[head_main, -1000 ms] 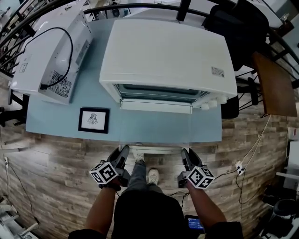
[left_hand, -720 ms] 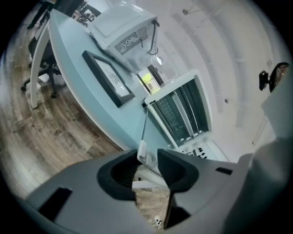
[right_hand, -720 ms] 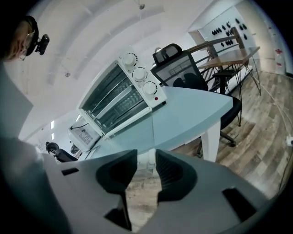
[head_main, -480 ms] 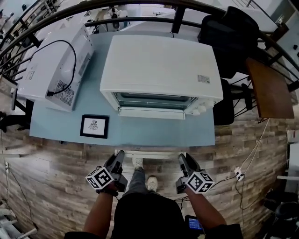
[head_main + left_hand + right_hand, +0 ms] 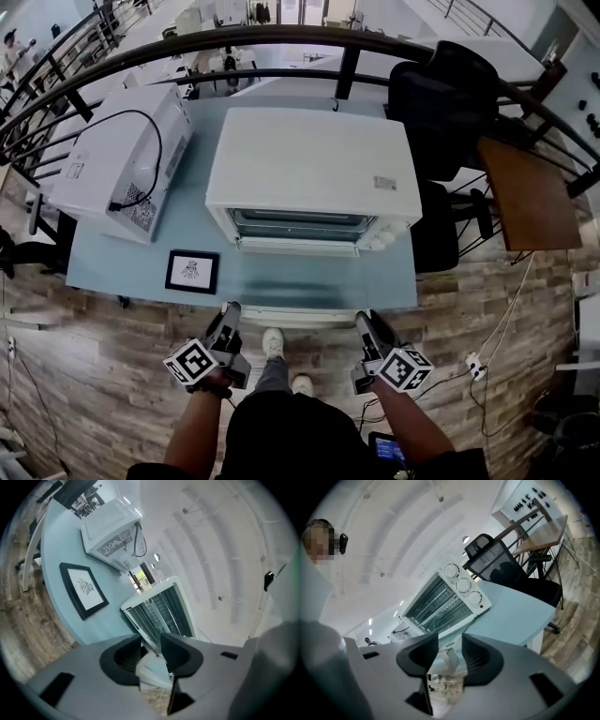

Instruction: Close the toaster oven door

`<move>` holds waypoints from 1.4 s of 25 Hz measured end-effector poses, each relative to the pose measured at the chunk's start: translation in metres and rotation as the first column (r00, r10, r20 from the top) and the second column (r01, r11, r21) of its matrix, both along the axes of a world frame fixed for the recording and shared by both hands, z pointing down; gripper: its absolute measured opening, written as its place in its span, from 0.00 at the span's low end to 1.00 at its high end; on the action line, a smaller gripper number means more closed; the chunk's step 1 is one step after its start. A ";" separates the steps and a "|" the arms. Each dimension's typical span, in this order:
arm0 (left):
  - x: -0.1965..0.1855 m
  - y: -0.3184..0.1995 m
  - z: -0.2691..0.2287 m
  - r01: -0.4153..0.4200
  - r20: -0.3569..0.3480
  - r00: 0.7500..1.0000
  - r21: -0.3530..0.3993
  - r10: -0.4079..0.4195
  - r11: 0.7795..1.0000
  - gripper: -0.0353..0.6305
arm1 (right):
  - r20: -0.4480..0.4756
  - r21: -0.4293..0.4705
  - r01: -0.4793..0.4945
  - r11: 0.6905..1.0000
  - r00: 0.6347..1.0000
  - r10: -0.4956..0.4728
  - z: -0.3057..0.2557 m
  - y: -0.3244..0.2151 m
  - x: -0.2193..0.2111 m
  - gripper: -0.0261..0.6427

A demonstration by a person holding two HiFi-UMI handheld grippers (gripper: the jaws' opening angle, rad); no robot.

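Matt white toaster oven, smooth pale-blue table, rough wood-plank floor.

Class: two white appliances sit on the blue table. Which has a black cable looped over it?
The angled appliance at the table's left end, with a vented side; the central toaster oven has none.

Framed picture flat on blue table; white appliance beyond it, black cable plugged in; black chair at right.

One toaster oven, three knobs on it — one white appliance, one framed picture, one table, one black chair.
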State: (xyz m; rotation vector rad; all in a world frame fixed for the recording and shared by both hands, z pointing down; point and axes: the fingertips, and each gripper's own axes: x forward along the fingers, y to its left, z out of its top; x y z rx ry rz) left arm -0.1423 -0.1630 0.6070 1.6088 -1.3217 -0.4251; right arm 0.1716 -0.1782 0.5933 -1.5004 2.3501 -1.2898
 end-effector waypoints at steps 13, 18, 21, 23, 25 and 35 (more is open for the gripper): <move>0.012 -0.058 -0.081 0.069 -0.355 0.935 0.169 -0.005 0.983 0.30 | 0.145 0.108 -0.031 0.994 0.989 0.015 -0.048 -0.026 0.004 0.43; 0.009 -0.081 -0.098 0.069 -0.370 0.929 0.204 0.012 0.976 0.30 | 0.252 0.122 0.001 0.992 0.967 -0.032 -0.052 -0.042 -0.020 0.41; 0.007 -0.096 -0.107 0.080 -0.395 0.919 0.212 0.010 0.974 0.30 | 0.364 0.122 -0.033 0.992 0.931 -0.014 -0.065 -0.059 -0.026 0.38; 0.006 -0.105 -0.111 0.084 -0.410 0.912 0.214 0.011 0.973 0.30 | 0.431 0.109 -0.054 0.993 0.902 0.001 -0.072 -0.068 -0.029 0.35; 0.006 -0.111 -0.114 0.082 -0.420 0.907 0.220 0.019 0.972 0.30 | 0.479 0.109 -0.061 0.992 0.878 0.001 -0.080 -0.076 -0.035 0.33; 0.004 -0.141 -0.124 0.030 -0.398 0.914 0.253 0.076 0.967 0.28 | 0.591 0.098 -0.117 0.988 0.806 0.037 -0.098 -0.113 -0.043 0.23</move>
